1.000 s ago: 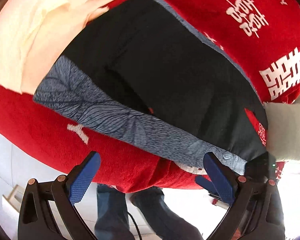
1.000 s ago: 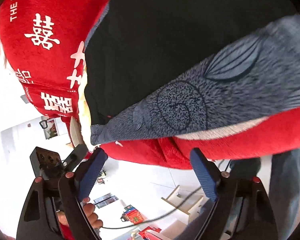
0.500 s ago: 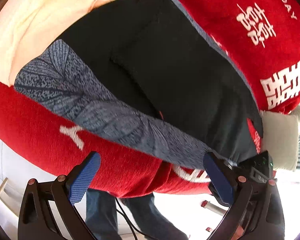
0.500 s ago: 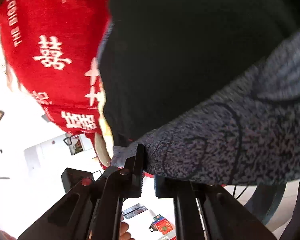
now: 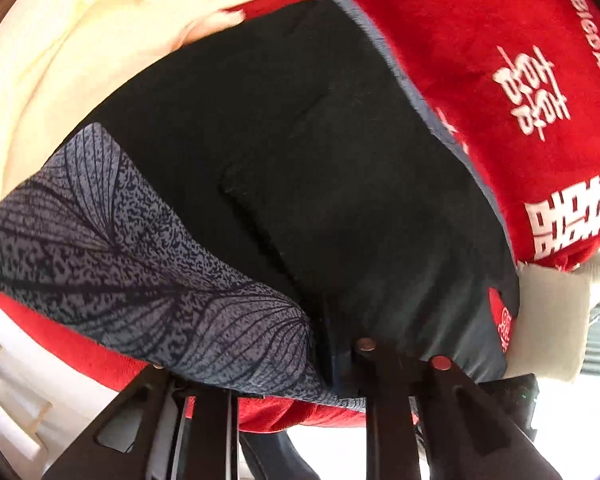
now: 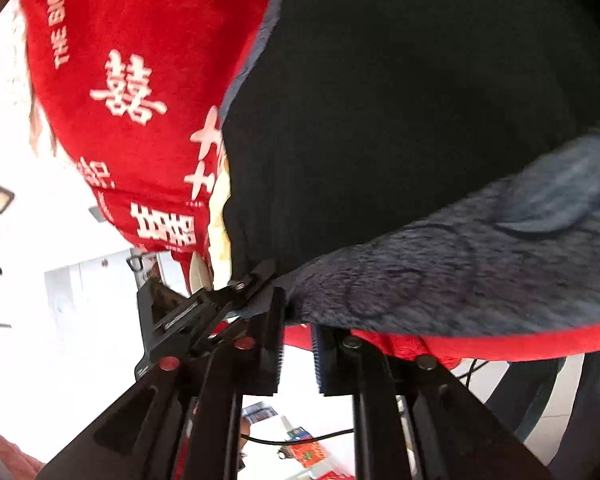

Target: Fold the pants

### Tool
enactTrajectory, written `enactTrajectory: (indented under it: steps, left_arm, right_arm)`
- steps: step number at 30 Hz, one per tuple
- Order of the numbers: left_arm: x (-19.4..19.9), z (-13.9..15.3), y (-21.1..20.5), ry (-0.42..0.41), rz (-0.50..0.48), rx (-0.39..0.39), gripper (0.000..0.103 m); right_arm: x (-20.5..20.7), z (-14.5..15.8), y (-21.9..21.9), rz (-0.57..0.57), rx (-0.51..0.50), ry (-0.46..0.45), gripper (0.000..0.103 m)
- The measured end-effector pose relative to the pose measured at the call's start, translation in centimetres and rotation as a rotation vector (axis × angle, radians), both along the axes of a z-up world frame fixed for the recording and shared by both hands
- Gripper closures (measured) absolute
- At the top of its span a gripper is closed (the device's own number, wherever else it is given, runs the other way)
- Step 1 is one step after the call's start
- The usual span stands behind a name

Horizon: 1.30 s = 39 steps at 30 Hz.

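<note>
Left wrist view first: your left gripper point(image 5: 300, 380) is right at the near edge of the pants point(image 5: 320, 168), and its two arms have come close together with the grey patterned band point(image 5: 140, 280) of the pants bunched over them. The tips are hidden under the cloth, so it looks clamped on that band, with the fabric pressed between the jaws. Past the band, the black part of the pants spreads out flat over a red blanket point(image 5: 480, 40) with white letters on it. To the far left a cream cloth point(image 5: 60, 60) lies beside the pants — its edge touches the black part. At the right edge a small whitish pad point(image 5: 548, 320) sits next to the corner of the pants.

Right wrist view next: your right gripper point(image 6: 298, 320) has its fingers point(image 6: 324, 356) pulled in close, with only a thin gap showing low down. The corner of the grey fuzzy band point(image 6: 460, 272) drops down right at the tips, so you are pinching the pants here too. Just left of your fingers you can see the black body of the other gripper point(image 6: 168, 320), touching the same corner of cloth. Beyond that, the black pants point(image 6: 400, 100) fill the top right, lying on the red blanket point(image 6: 140, 80) — the blanket hangs over the near edge under the band.
</note>
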State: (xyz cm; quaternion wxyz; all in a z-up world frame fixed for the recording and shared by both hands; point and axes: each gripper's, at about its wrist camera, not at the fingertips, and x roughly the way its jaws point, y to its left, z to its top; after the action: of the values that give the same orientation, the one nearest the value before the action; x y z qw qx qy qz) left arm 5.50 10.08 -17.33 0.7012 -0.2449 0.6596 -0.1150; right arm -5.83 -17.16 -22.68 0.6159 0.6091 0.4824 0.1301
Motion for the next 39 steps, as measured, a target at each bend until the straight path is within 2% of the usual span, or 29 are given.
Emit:
enactTrajectory:
  steps: [1,3,4,11,12,13,14,16,18,21,25,28,31,33,36,39]
  left_arm:
    - [0.1,0.4,-0.2,-0.007,-0.013,0.004,0.082]
    - [0.4,0.8,-0.3,-0.011,-0.031,0.003,0.082]
    - [0.6,0.9,-0.4,-0.010,-0.042,0.006,0.082]
    - [1.1,0.7,-0.7,0.000,-0.090,0.011,0.082]
    - [1.1,0.7,-0.7,0.002,-0.096,0.012,0.082]
    - [1.1,0.7,-0.7,0.003,-0.100,0.012,0.082]
    - [1.1,0.7,-0.7,0.004,-0.103,0.009,0.082]
    - [1.4,1.3,-1.1,-0.007,-0.116,0.015,0.082]
    - [1.6,2.3,-1.1,-0.024,-0.125,0.014,0.082]
    - [2.3,3.9,-1.1,-0.035,-0.123,-0.011,0.082]
    - [4.4,6.9,-2.4,-0.078,-0.137,-0.030,0.082]
    - [7.3,8.7,-3.9,-0.117,-0.136,-0.042,0.082]
    - [11.3,9.3,-5.7,-0.151,-0.136,-0.036,0.082]
    - [14.4,8.8,-7.0,-0.171,-0.134,-0.022,0.082]
    - [19.1,6.5,-8.6,-0.181,-0.134,0.020,0.082]
    - [22.9,3.0,-9.9,-0.157,-0.149,0.075,0.082]
  right_arm:
    - [-0.4,-0.3,-0.4,-0.012,-0.005,0.005,0.078]
    - [-1.7,-1.0,-1.7,-0.056,-0.015,0.028,0.059]
    - [-2.3,-1.2,-2.1,-0.076,-0.009,0.035,0.056]
    - [-6.7,-3.9,-5.3,-0.317,0.154,0.056,0.055]
    - [-7.1,-4.2,-5.5,-0.345,0.188,0.051,0.062]
    - [-7.5,-4.5,-5.6,-0.380,0.218,0.052,0.074]
    - [-7.8,-4.4,-5.8,-0.411,0.216,0.070,0.098]
    - [-7.9,-3.4,-6.1,-0.415,0.161,0.093,0.098]
    - [-6.7,-0.5,-6.2,-0.332,0.022,0.075,0.098]
    - [-4.0,5.0,-7.1,-0.185,-0.162,-0.005,0.098]
    - [0.5,9.7,-9.2,-0.051,-0.273,-0.084,0.098]
    - [4.3,11.4,-10.9,0.007,-0.303,-0.120,0.098]
    - [9.6,12.1,-12.9,0.061,-0.309,-0.134,0.098]
    - [13.0,11.5,-14.1,0.093,-0.306,-0.130,0.098]
    - [18.4,9.9,-15.6,0.154,-0.310,-0.098,0.098]
    - [23.0,6.7,-17.0,0.208,-0.308,-0.046,0.098]
